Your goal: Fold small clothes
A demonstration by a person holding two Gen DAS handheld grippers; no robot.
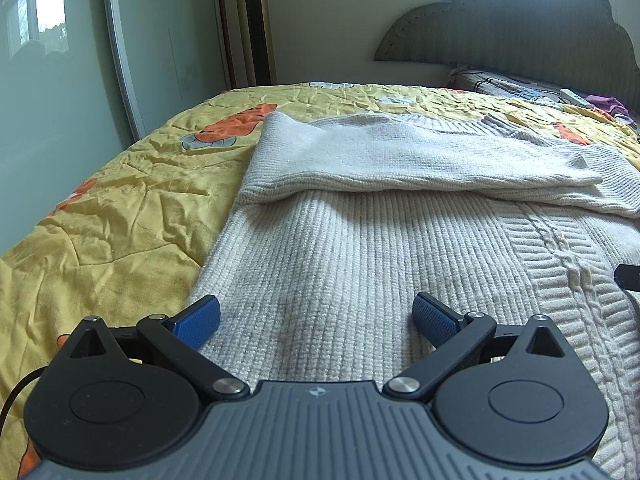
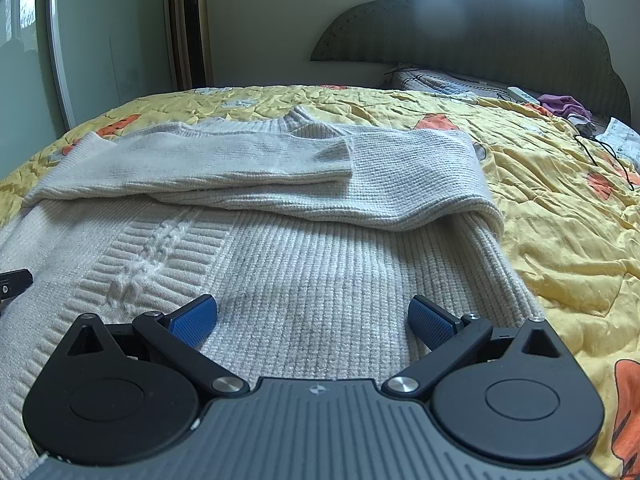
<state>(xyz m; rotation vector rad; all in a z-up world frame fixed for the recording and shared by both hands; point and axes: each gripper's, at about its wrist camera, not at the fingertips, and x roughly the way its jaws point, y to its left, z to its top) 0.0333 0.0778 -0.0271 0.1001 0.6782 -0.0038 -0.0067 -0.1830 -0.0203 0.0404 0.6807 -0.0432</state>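
Observation:
A cream knitted sweater lies flat on the bed, with both sleeves folded across its chest. My left gripper is open, low over the sweater's lower left part, its blue pads wide apart with nothing between them. In the right wrist view the same sweater fills the middle, with the sleeves stacked across it and the ribbed collar beyond. My right gripper is open over the sweater's lower right part, near its side edge.
A yellow quilt with orange prints covers the bed. A grey headboard, pillow, white remote, purple cloth and a black cable lie at the far right. A tower fan and mirrored door stand behind.

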